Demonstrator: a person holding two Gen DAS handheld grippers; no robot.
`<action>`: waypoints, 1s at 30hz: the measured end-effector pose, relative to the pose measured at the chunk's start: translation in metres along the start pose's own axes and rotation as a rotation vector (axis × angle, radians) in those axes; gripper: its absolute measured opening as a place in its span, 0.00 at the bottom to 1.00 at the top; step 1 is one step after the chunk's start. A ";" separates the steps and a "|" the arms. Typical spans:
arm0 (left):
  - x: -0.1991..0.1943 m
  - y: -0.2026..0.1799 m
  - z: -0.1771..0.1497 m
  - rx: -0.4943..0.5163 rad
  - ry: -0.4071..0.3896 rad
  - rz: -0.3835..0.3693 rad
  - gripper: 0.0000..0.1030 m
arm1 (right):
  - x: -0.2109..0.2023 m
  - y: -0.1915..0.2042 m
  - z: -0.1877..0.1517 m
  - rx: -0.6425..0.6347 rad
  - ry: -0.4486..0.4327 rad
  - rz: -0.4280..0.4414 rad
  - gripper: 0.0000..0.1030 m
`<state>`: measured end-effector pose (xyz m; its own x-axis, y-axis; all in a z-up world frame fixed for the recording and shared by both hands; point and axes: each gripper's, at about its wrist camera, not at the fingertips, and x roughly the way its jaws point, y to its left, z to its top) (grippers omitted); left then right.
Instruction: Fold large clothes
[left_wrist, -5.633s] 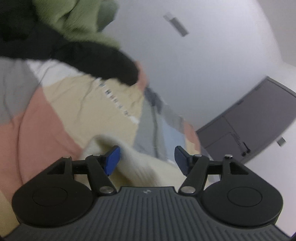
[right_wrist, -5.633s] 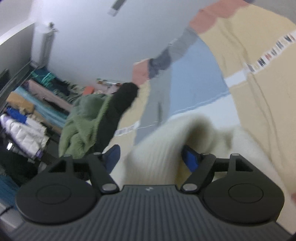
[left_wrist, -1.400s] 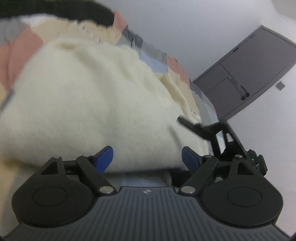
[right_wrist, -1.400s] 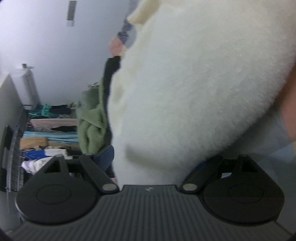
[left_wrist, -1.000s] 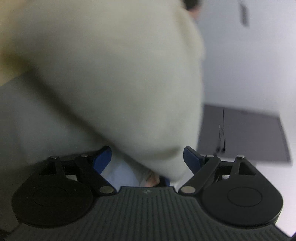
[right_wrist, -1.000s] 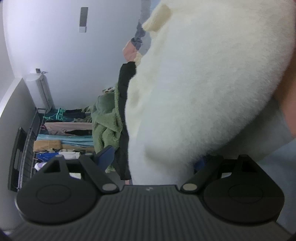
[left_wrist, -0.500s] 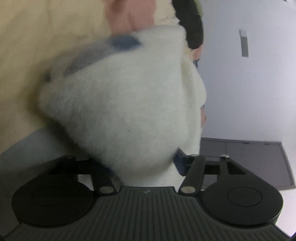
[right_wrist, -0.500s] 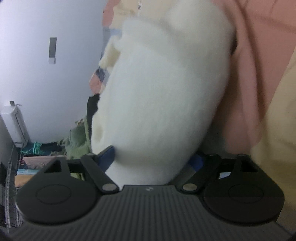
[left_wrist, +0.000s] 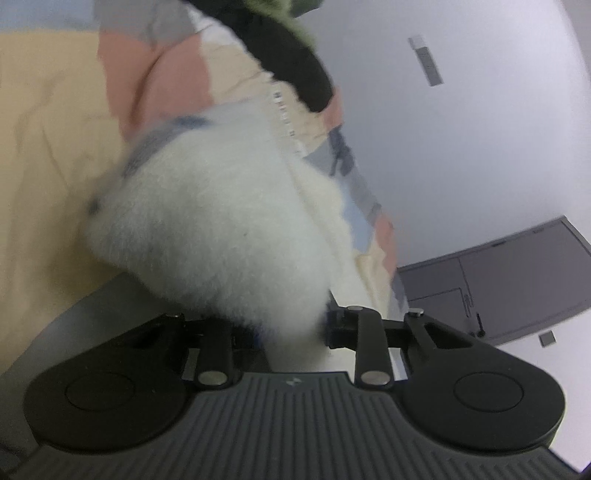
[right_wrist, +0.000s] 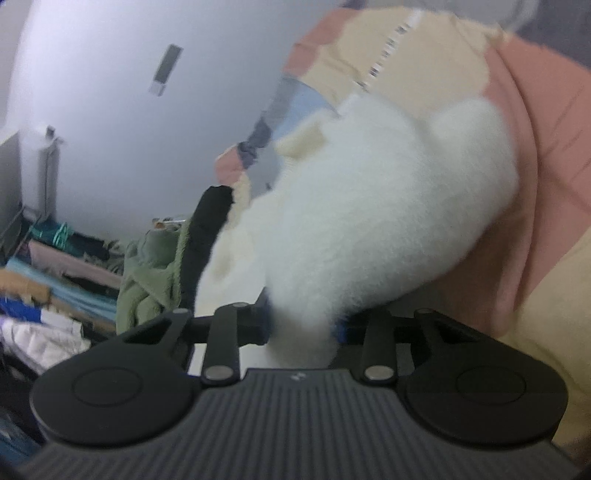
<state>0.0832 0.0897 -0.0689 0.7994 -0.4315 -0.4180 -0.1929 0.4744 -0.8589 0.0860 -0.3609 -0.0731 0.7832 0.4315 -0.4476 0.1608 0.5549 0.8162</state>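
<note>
White fleece garment (left_wrist: 221, 236) hides both clamped hand-held grippers' (left_wrist: 291, 328) (right_wrist: 301, 325) fingertips.

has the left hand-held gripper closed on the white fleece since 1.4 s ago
Yes. The left hand-held gripper now pinches the white fleece garment; earlier its blue pads stood wide apart. The view has also swung, with the grey door lower right.

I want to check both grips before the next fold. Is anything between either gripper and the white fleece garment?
Nothing visible. The left gripper and the right gripper each have the white fleece garment bunched directly between their fingers, over the patchwork bedspread.
</note>
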 end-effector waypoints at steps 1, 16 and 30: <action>-0.009 -0.004 -0.003 0.014 -0.003 -0.003 0.31 | -0.008 0.005 0.000 -0.017 -0.001 0.007 0.34; -0.097 0.004 -0.029 0.047 0.109 0.023 0.33 | -0.098 0.040 -0.024 -0.170 0.102 0.046 0.34; -0.070 -0.031 -0.005 0.258 0.114 -0.044 0.58 | -0.086 0.050 -0.006 -0.177 0.117 0.053 0.58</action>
<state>0.0301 0.1010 -0.0146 0.7322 -0.5326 -0.4246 0.0039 0.6266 -0.7793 0.0236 -0.3660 0.0042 0.7110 0.5373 -0.4536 0.0051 0.6411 0.7674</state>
